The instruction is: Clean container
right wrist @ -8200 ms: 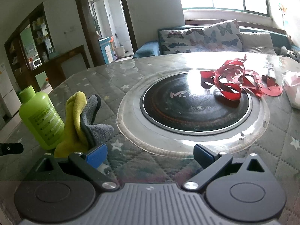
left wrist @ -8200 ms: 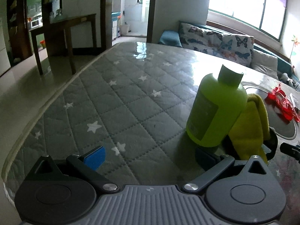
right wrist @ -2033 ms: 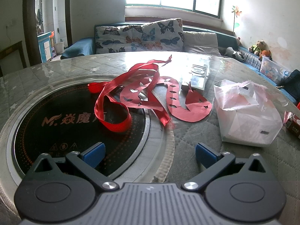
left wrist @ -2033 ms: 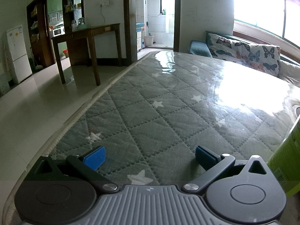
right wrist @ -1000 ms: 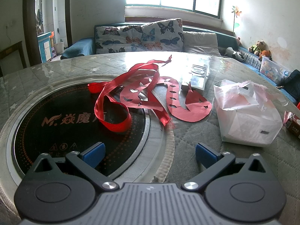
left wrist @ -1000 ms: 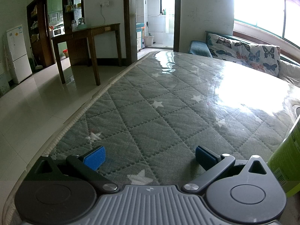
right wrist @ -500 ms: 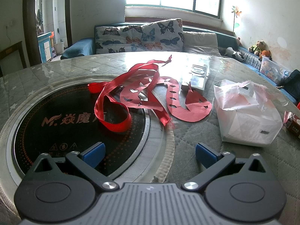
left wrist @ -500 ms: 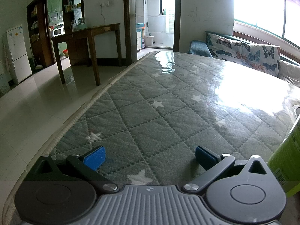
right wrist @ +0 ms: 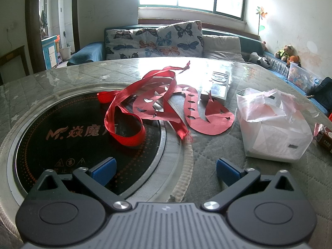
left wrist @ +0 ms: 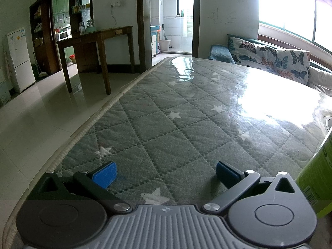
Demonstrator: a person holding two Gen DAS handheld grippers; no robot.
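So the green bottle (left wrist: 319,178) sits on the bench (left wrist: 186,112) just off the right edge of the left hand-held gripper (left wrist: 166,171), outside its spread, empty fingers. Right hand-held gripper (right wrist: 166,169) is spread wide too, hovering by the red ribbon (right wrist: 132,112).

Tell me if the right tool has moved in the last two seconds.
No. The right tool sits at the same spot over the black cooktop rim, and the red ribbon lies at the same place in view.
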